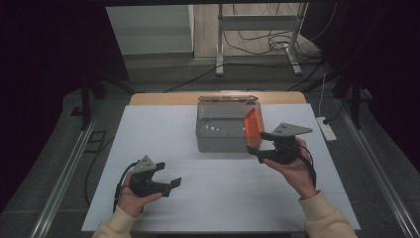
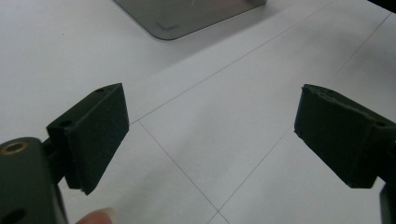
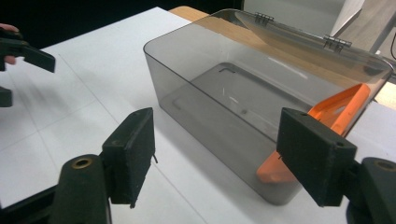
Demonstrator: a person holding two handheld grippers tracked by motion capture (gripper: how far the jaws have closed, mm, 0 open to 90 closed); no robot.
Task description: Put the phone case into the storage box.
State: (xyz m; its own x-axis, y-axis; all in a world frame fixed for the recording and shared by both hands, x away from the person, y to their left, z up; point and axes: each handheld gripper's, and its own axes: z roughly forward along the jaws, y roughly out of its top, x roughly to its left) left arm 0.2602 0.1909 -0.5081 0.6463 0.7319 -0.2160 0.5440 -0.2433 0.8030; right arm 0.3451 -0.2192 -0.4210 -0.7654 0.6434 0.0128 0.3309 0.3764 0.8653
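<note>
A smoky clear plastic box (image 1: 218, 133) stands at the table's middle back, its hinged lid (image 1: 225, 98) folded open behind it. An orange flat piece (image 1: 253, 127) leans upright inside the box at its right end. My right gripper (image 1: 258, 144) is open just off the box's front right corner, nothing between its jaws. In the right gripper view the box (image 3: 210, 93) and the orange piece (image 3: 343, 109) lie ahead of the open right gripper (image 3: 217, 140). My left gripper (image 1: 168, 174) is open and empty over bare table at front left; the left gripper view shows the left gripper (image 2: 210, 126) and the box's corner (image 2: 187, 14).
A white sheet (image 1: 148, 129) covers the table, with a wooden edge (image 1: 163, 98) at the back. A power strip (image 1: 327, 129) lies on the floor to the right. A metal stand (image 1: 257, 29) and cables sit beyond the table. The left gripper (image 3: 28, 56) is at the far left of the right gripper view.
</note>
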